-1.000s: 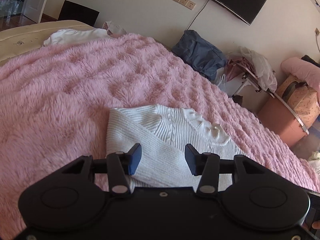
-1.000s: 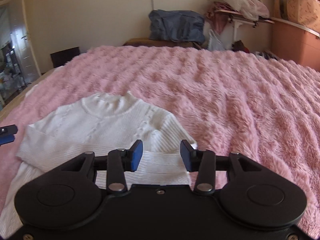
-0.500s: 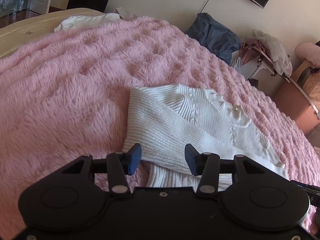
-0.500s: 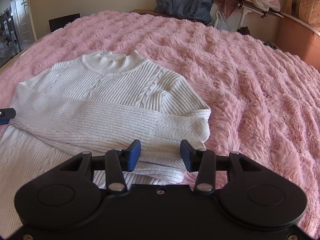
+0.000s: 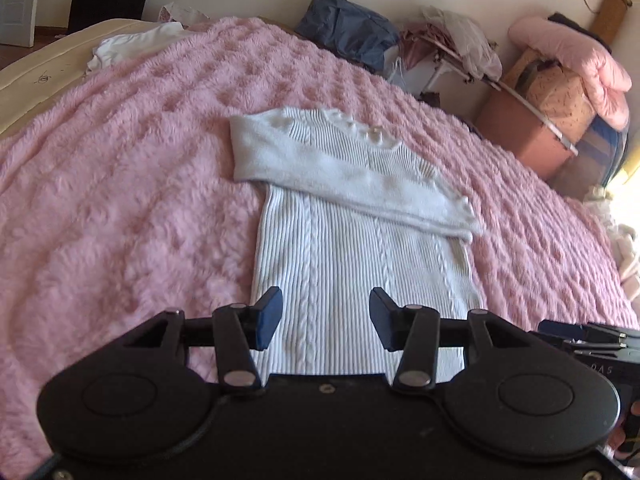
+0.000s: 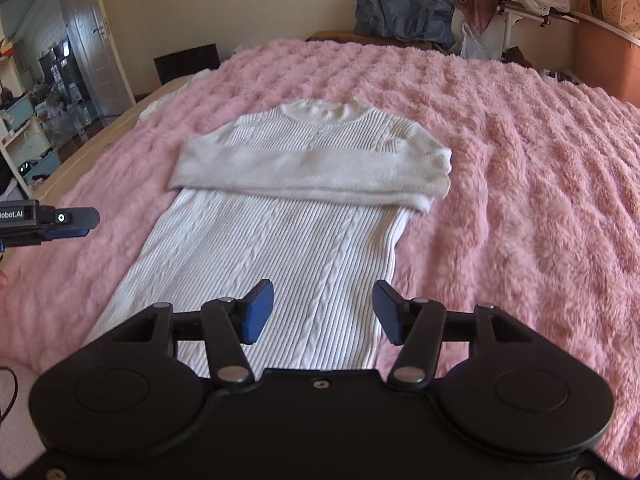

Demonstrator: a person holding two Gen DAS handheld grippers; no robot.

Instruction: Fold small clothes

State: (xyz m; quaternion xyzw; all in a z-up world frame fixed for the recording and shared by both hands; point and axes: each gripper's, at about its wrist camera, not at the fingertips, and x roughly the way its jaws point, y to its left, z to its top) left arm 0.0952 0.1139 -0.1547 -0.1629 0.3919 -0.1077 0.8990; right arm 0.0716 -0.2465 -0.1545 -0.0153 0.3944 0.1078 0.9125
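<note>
Sweater (image 5: 360, 216) flat on blanket (image 5: 120, 200); doorway (image 6: 48, 64) only right cam; both fingers (image 5: 268, 316) released.

Each hand carries a matte black tool with a broad body and two round, shallowly dished lobes, left and right. On the left claw (image 5: 324, 316) two black link arms run forward from silver pivot screws to dark blue pads; small screws dot the body's near edge. The right claw (image 6: 322, 310) is built the same, with brighter blue pads (image 6: 258, 308). Seen side-on from the right camera, the left tool bears white lettering ending "obot.AI" and a small white ring mark. A thin dark cable, probably the rig's, shows at the near left.
</note>
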